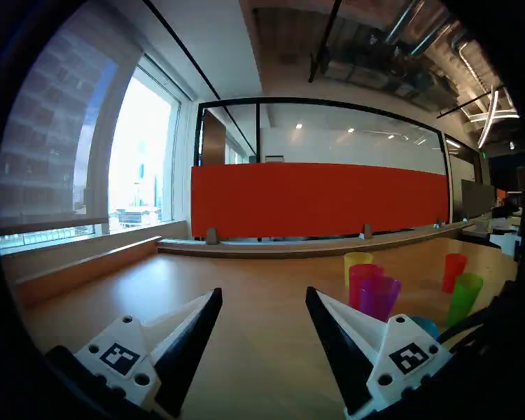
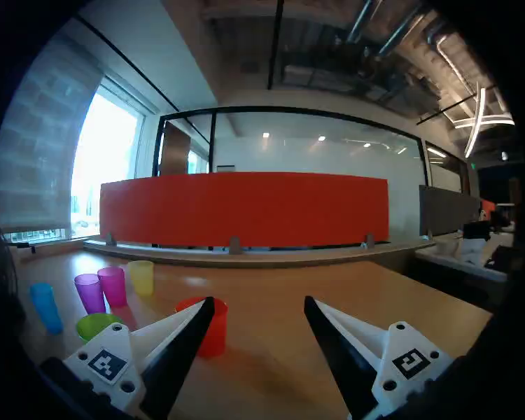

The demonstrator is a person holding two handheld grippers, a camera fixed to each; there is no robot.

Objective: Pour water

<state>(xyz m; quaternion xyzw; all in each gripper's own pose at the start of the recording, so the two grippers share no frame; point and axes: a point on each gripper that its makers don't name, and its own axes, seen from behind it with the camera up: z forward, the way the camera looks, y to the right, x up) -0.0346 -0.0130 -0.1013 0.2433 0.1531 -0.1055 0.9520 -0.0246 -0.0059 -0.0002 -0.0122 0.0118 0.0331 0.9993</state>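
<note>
Several coloured plastic cups stand on a wooden table (image 1: 262, 294). In the left gripper view a purple cup (image 1: 379, 297), a pink cup (image 1: 364, 278) and a yellow cup (image 1: 357, 262) cluster at right, with a red cup (image 1: 453, 271), a green cup (image 1: 465, 297) and a blue cup (image 1: 426, 325) beyond. My left gripper (image 1: 262, 297) is open above bare table, left of the cups. In the right gripper view the red cup (image 2: 208, 334) stands just behind my left finger (image 2: 171, 350); the green cup (image 2: 98, 325), purple cup (image 2: 89, 292), pink cup (image 2: 113, 285), yellow cup (image 2: 141, 277) and blue cup (image 2: 45, 306) are at left. My right gripper (image 2: 257, 299) is open with nothing between its fingers.
A red divider panel (image 1: 318, 199) runs along the table's far edge. Large windows (image 1: 140, 168) fill the left wall with a ledge below. Desks with objects (image 2: 472, 252) stand at far right. Bare table (image 2: 318, 294) lies ahead of the right gripper.
</note>
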